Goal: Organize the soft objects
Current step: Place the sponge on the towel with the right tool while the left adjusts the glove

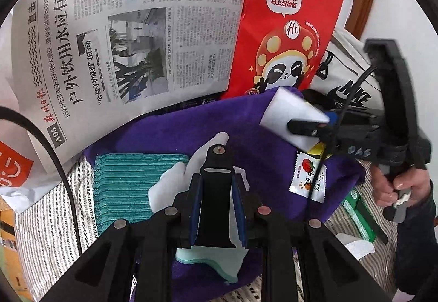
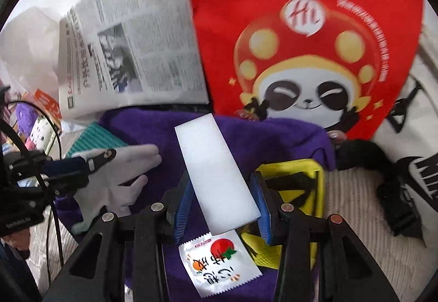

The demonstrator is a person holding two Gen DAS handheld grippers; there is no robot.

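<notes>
A purple towel (image 1: 169, 134) lies spread on the striped bed; it also shows in the right wrist view (image 2: 142, 126). My left gripper (image 1: 218, 154) is shut on a white glove (image 1: 175, 181) lying on the towel; the glove also shows in the right wrist view (image 2: 123, 176). My right gripper (image 2: 223, 184) is shut on a white sponge block (image 2: 216, 173) held above the towel; the block also shows in the left wrist view (image 1: 290, 113). A teal cloth (image 1: 128, 187) lies folded on the towel's left part. A white snack sachet (image 2: 219, 263) lies on the towel below the sponge.
A newspaper (image 1: 123, 36) and a red panda paper bag (image 1: 287, 36) stand behind the towel. A white Nike bag (image 1: 353, 74) with black straps lies to the right. A yellow item (image 2: 290, 178) sits right of the towel. A green box (image 1: 358, 208) lies on the bed.
</notes>
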